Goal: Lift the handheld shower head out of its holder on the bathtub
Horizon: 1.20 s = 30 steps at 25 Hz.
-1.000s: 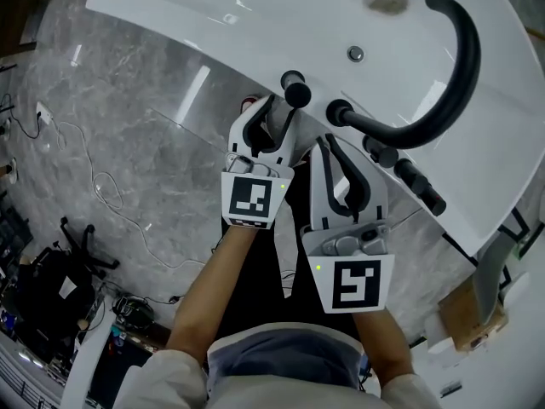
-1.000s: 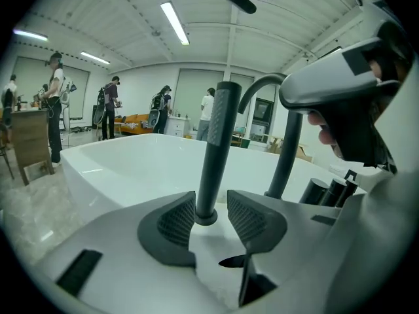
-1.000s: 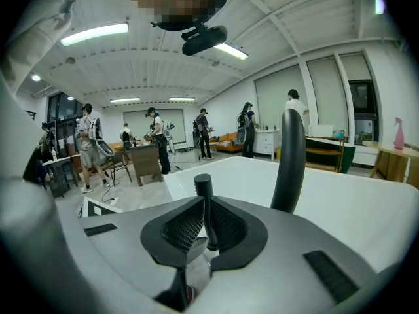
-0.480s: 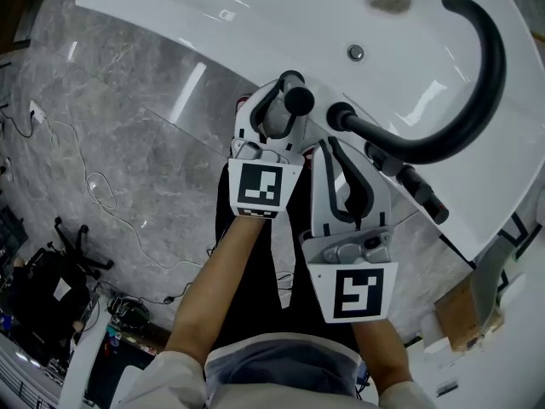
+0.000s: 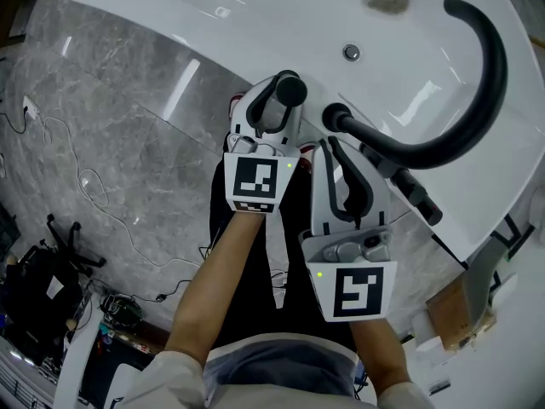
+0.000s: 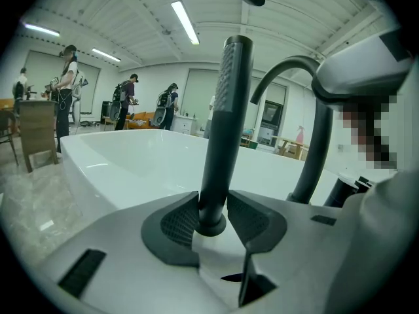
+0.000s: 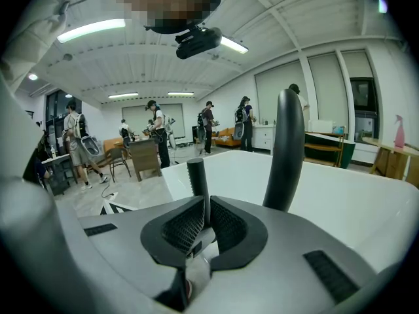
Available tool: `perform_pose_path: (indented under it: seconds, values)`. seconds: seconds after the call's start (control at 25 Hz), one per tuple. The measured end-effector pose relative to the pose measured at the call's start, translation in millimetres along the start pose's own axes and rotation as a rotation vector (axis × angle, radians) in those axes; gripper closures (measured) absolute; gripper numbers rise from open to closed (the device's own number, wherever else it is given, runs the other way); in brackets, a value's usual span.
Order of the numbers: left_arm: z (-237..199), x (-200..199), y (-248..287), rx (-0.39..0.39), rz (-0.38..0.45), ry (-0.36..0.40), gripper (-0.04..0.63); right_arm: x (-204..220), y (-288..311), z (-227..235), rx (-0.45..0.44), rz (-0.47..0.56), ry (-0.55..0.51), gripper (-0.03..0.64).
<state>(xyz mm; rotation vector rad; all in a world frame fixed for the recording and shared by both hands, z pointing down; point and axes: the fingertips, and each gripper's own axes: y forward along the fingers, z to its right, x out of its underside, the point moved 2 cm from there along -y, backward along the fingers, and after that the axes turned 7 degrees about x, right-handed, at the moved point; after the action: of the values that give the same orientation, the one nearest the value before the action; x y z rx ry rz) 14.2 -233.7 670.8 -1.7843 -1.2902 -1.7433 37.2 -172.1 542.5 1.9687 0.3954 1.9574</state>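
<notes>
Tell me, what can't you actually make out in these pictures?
- Holder: hidden in the head view and the left gripper view. The left gripper covers the foot of the handheld shower head, so whether it sits in the holder cannot be told.
- Bathtub: cut off by the head view's top and right edges.
- People in the hall: too small in both gripper views to tell what they are doing.

grey marble floor [image 5: 119, 100] strewn with thin cables [image 5: 89, 181] (people [image 6: 65, 77] stand in the background).
</notes>
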Motion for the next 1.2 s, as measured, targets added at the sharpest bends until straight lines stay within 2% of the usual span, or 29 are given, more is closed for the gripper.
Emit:
perform_pose_path:
  seconds: [1.2]
  values:
    - [2.1, -9.9, -17.2, -0.02, -0.049, -0.013, 0.469, -15.9, 1.0, 2.7, 0.024, 0.0, -0.012, 0.594]
